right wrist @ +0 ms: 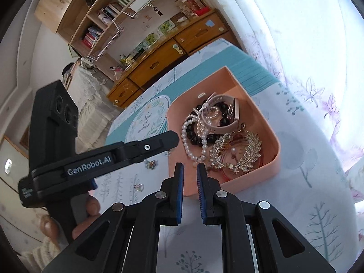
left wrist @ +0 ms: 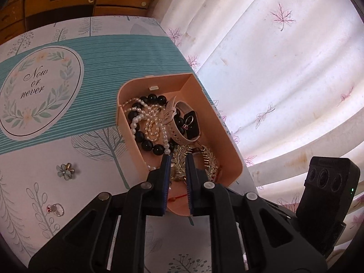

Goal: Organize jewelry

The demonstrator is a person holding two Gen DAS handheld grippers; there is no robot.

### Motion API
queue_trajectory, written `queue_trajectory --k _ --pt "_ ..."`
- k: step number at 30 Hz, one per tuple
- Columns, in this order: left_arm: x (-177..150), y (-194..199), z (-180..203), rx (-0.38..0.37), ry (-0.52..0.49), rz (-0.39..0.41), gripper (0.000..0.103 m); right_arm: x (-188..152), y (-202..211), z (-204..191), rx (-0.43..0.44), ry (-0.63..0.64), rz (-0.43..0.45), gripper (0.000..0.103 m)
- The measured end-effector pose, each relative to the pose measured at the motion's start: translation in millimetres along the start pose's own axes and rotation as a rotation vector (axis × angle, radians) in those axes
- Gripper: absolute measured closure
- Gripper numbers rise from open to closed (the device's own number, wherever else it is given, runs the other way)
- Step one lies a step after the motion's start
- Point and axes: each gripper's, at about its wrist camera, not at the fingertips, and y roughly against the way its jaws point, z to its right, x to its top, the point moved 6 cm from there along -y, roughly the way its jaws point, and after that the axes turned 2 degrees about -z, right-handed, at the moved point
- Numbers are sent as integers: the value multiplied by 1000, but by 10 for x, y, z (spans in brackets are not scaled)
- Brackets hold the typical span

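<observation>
A pink box [left wrist: 211,104] [right wrist: 261,104] on the table holds pearl strands [left wrist: 150,122], black beads [left wrist: 145,144], a pink-strapped watch [left wrist: 179,122] and a gold leaf brooch [left wrist: 195,159] [right wrist: 236,154]. My left gripper [left wrist: 178,159] hangs just above the box's near end, over the brooch, jaws slightly apart and empty. My right gripper [right wrist: 190,167] hovers at the box's near rim, jaws slightly apart and empty. A flower brooch [left wrist: 66,170] [right wrist: 150,164] and a ring [left wrist: 55,209] [right wrist: 139,187] lie on the cloth left of the box.
The table wears a teal and white cloth with a "Now or never" emblem [left wrist: 38,91]. A leaf-print curtain [left wrist: 284,68] hangs beyond the table's right edge. Wooden drawers [left wrist: 79,2] stand behind. The left gripper's body [right wrist: 68,159] crosses the right wrist view.
</observation>
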Motion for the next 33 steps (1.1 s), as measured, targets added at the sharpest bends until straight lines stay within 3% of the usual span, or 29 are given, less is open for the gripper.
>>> queue_trajectory --k 3,5,7,11,16,21,23,25,33 --pt "-15 -2 -28 0 8 -18 82 29 -76 60 24 -59 -22 89" --pt "-12 47 -52 -3 16 -7 57 44 -92 85 18 -76 -22 85" --pt "-5 148 -114 11 30 23 48 40 -73 60 13 -66 -10 83" --pt "-3 380 -253 48 38 63 48 12 -44 -105 -7 19 10 83" --pt "-60 727 -526 163 31 139 48 -109 -49 -434 -16 178 4 83" --pt "-210 1067 -829 266 24 183 48 -330 -151 -777 -10 344 -49 83" --pt "-291 1161 -944 300 26 192 48 -433 -206 -889 -15 406 -77 76" --pt "-383 1210 -1026 321 22 191 48 -522 -255 -965 -29 454 -93 66" --pt "-851 1033 -1219 401 -19 108 48 -746 -459 -1040 -72 572 -140 65"
